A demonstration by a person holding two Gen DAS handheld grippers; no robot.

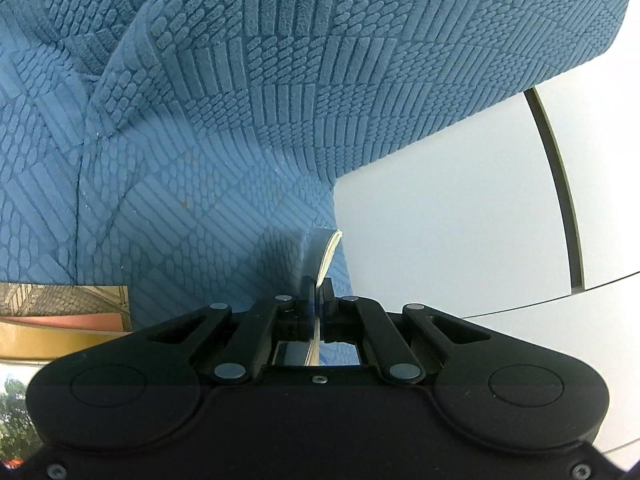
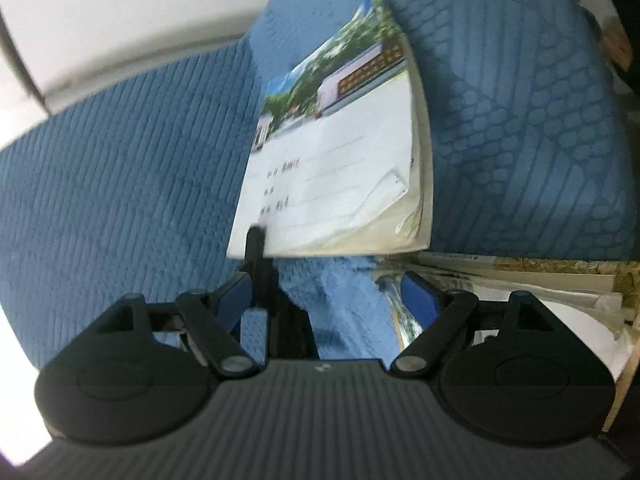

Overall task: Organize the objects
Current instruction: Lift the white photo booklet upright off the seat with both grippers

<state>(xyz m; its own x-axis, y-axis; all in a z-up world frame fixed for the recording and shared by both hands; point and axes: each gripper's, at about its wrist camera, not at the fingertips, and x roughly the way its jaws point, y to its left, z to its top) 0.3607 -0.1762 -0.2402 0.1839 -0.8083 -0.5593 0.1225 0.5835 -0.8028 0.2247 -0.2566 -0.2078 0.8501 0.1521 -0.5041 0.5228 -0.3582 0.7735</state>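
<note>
Left gripper (image 1: 318, 286): jaws together, clamped on the edge of a thin booklet (image 2: 340, 148). In the left wrist view the booklet stands edge-on straight out from the tips, pages fanning slightly at the far end. In the right wrist view that gripper's black fingers (image 2: 256, 240) pinch the booklet's near-left corner, and it hangs lifted over the blue textured cloth (image 1: 168, 184). The cover shows a photo of trees and a building up top, a white panel with lines and some writing below; the text is too blurred to read.

Right gripper (image 2: 326, 300): jaws apart, wide, blue pads (image 2: 420, 300) visible, nothing between them. It sits just below the booklet's lower edge, not touching it.

The cloth covers most of both views, embossed with scale and stripe blocks, and has a raised fold at upper left in the left wrist view. A white surface (image 1: 440, 248) shows to the right of it, with a dark seam (image 1: 560, 200) running across.

Stack of other books (image 2: 520, 280) lies at right in the right wrist view, just beside the right gripper; page edges and a speckled cover edge are visible. Another book cover (image 1: 64, 312) with a building picture sits at lower left in the left wrist view. No containers in view, so nothing to report on contents.
</note>
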